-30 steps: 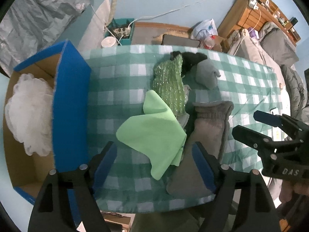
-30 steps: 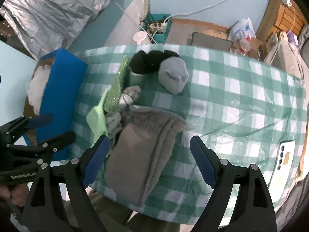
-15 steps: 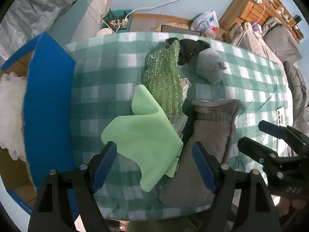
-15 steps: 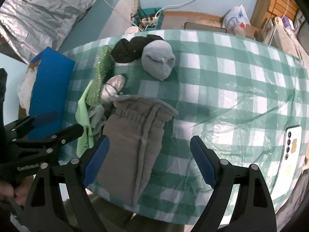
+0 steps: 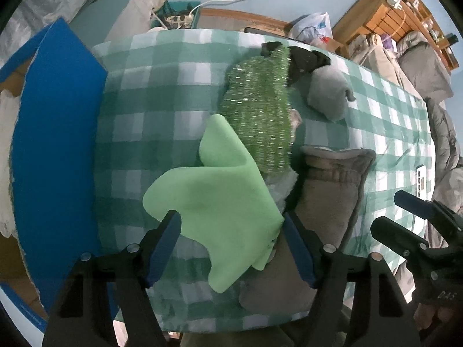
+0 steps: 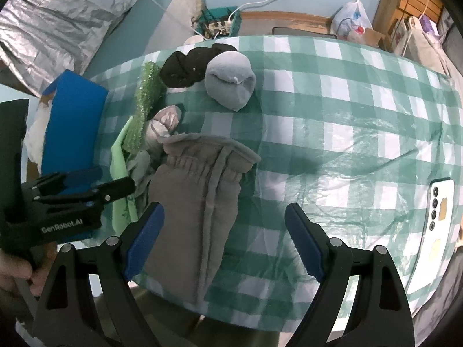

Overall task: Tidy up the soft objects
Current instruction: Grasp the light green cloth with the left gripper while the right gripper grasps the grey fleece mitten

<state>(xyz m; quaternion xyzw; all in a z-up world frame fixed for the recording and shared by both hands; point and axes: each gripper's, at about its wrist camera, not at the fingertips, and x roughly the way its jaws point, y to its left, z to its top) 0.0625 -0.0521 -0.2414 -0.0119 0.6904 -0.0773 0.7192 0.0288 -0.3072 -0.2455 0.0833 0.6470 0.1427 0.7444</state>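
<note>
A light green cloth lies on the checked table, partly over a folded grey garment. My left gripper points straight down over the cloth. Its jaws are closing with the cloth between them, and the pads are not visibly pressing. Behind the cloth are a glittery green piece, a grey rolled bundle and a black bundle. My right gripper is open above the grey garment, its left finger over the fabric and nothing held. The left gripper shows at that view's left edge.
A cardboard box with blue flaps stands off the table's left end, with white fluffy stuff inside. A white phone lies at the table's right end. The near table edge runs just under both grippers. Behind the table is floor clutter.
My left gripper has sunk toward the green cloth, which now looks larger between its fingers, and the fingers stand closer together. The right gripper has hardly shifted and stays open.
</note>
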